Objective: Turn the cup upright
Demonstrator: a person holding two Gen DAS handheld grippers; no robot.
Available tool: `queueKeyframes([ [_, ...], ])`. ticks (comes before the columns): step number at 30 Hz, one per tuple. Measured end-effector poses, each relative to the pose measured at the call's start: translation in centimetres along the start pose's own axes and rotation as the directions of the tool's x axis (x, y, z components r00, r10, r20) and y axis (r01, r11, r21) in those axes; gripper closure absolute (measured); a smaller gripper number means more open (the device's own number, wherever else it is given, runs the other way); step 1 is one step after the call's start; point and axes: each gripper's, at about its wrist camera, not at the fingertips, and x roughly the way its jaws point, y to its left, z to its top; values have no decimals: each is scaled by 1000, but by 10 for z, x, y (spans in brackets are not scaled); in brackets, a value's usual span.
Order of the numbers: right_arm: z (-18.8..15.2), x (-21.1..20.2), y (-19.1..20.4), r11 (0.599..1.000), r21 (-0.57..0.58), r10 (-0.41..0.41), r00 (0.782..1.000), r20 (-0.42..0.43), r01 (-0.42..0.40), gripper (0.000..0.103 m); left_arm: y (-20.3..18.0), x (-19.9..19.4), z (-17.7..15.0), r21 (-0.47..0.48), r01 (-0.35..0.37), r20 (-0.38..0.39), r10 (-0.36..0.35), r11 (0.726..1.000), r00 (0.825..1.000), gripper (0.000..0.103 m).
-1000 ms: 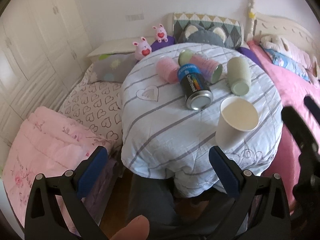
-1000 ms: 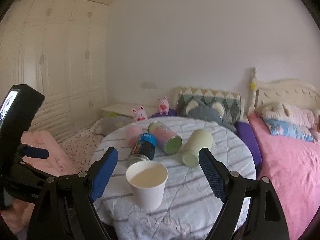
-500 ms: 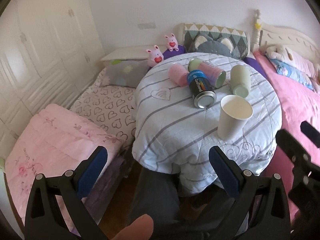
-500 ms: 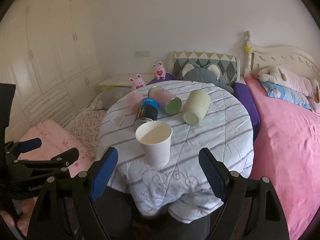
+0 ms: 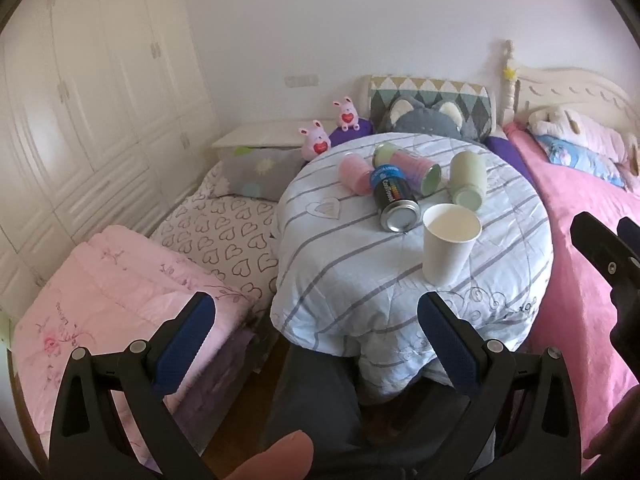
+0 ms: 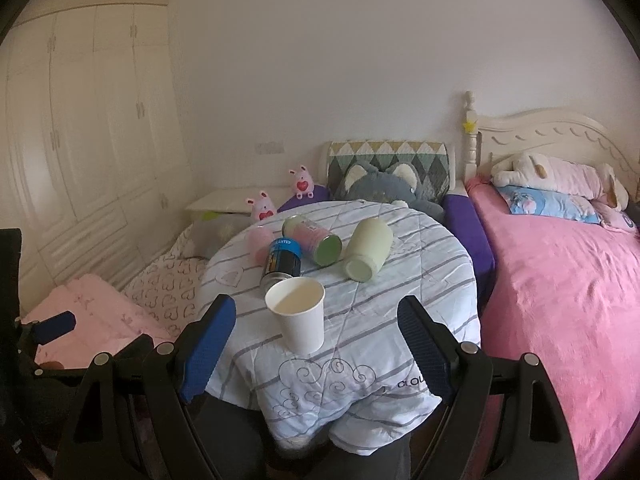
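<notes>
A white paper cup (image 5: 448,246) stands upright, mouth up, near the front of the round table (image 5: 344,280); it also shows in the right wrist view (image 6: 300,318). My left gripper (image 5: 316,338) is open and empty, below and in front of the table edge. My right gripper (image 6: 316,344) is open and empty, its blue pads either side of the cup but nearer the camera, not touching it.
Behind the cup lie a dark spray can (image 6: 280,266), a pink-and-green tin (image 6: 316,240), a pale green cup (image 6: 368,254) and a pink cup (image 6: 258,242), all on their sides. A pink bed (image 6: 560,300) is right, folded bedding (image 5: 120,280) left.
Both grippers have drawn back from the table and the cup looks farther away. The cup stands where it stood. Both grippers stay open.
</notes>
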Motion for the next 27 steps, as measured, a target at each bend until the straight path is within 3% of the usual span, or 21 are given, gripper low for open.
queueKeyframes([
  [27,-6,-1,6,1000,4,25,1000,-17,-25,19,-2,-4,-9,1,4,-12,-4,1000,1000,1],
])
